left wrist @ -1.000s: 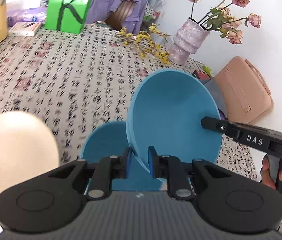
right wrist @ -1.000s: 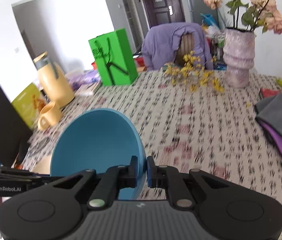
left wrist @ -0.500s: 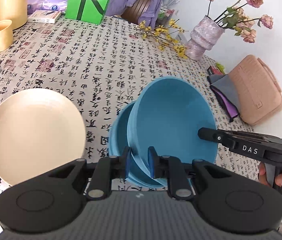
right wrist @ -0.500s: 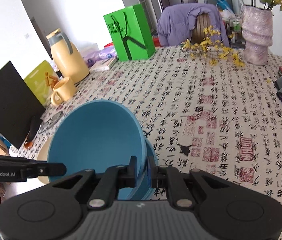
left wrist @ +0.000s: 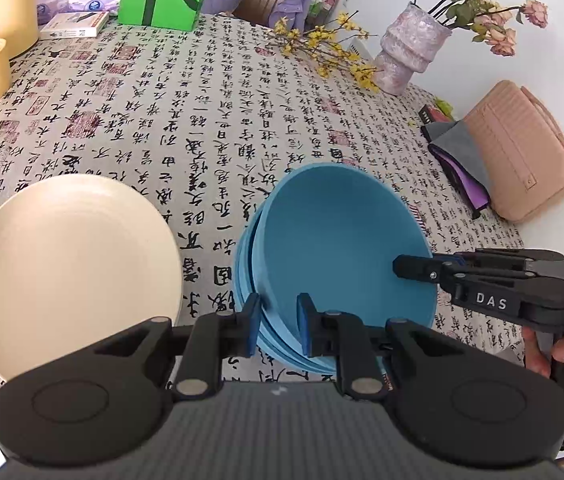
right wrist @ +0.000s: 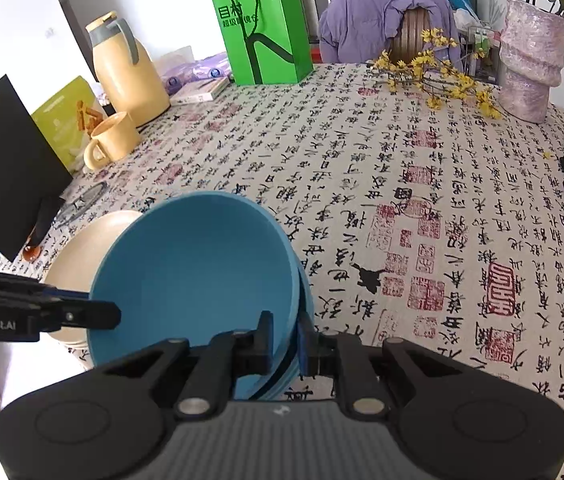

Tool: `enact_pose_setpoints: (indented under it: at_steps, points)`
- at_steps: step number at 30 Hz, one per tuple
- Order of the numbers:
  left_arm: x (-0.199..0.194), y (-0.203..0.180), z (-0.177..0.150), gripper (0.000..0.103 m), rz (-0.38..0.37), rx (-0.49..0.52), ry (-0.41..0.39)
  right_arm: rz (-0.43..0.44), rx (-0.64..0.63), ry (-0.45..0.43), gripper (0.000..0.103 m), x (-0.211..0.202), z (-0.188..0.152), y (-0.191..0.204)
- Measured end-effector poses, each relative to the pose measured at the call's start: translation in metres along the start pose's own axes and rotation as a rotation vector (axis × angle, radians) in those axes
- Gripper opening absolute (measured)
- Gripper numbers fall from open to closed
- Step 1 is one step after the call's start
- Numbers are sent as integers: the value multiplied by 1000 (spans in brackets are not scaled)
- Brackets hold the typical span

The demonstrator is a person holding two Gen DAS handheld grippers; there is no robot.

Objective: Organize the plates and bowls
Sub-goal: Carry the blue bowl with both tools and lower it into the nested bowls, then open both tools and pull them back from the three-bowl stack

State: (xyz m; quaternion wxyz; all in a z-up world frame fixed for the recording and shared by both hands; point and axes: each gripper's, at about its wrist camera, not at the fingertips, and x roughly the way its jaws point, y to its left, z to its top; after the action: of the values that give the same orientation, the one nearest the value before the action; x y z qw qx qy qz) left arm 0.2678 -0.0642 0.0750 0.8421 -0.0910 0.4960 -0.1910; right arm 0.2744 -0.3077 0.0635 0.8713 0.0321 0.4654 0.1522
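I hold a blue bowl (left wrist: 342,248) (right wrist: 194,272) from both sides, tilted, with its bottom resting in a stack of blue bowls (left wrist: 244,276) (right wrist: 306,300) on the patterned tablecloth. My left gripper (left wrist: 279,330) is shut on the bowl's near-left rim, one pad inside the wall and one outside. It reaches in from the left in the right wrist view (right wrist: 112,314). On the opposite rim sits my right gripper (right wrist: 286,340) (left wrist: 402,270); its jaws are starting to open, with the wall still between the pads. A cream plate (left wrist: 70,272) (right wrist: 82,248) lies just left of the stack.
A pink vase (left wrist: 410,52) with flowers and yellow sprigs (left wrist: 322,48) stands at the back. A pink bag (left wrist: 522,152) and grey cloth (left wrist: 458,156) lie on the right. A green bag (right wrist: 262,28), yellow jug (right wrist: 126,72), mug (right wrist: 112,140) and black bag (right wrist: 6,160) stand at the left.
Both grippers have come down with the blue bowl. It hung tilted above the lower blue bowls and now sits in them. The cream plate has come into fuller view.
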Motion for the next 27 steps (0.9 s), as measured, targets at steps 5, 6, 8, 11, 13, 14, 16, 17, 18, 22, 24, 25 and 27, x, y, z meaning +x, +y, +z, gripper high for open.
enact_pose_setpoints:
  at_steps: [5, 6, 8, 11, 13, 14, 16, 17, 18, 22, 24, 25, 27]
  points:
    - [2, 2, 2, 18, 3, 6, -13, -2, 3, -7, 16, 3, 1, -3]
    - [3, 3, 2, 18, 4, 5, -11, -4, 1, -7, 16, 3, 1, -2]
    - [3, 3, 1, 18, 12, 9, -12, -10, -9, -6, 16, 3, 1, -1]
    - [1, 3, 0, 22, 27, 23, -24, -29, -29, -9, 19, 2, 2, 2]
    - [-3, 2, -1, 30, 39, 44, -41, -38, -36, -19, 31, -1, 2, 3]
    - [-5, 2, -2, 34, 44, 52, -48, -46, -42, -24, 36, -2, 1, 4]
    - [-10, 0, -3, 36, 47, 68, -59, -65, -54, -34, 38, -5, 1, 6]
    - [-12, 0, -4, 36, 47, 75, -65, -69, -56, -39, 39, -7, 1, 6]
    - [-14, -1, -5, 38, 49, 82, -73, -68, -55, -47, 41, -9, 0, 6]
    - [-26, -5, -15, 50, 91, 134, -136, -82, -77, -95, 49, -22, -5, 11]
    - [-32, -8, -22, 62, 119, 168, -177, -98, -100, -123, 56, -28, -9, 15]
    - [-36, -8, -26, 64, 129, 176, -199, -101, -110, -144, 56, -32, -12, 18]
    - [-44, -7, -34, 69, 138, 191, -246, -104, -117, -180, 58, -40, -17, 22]
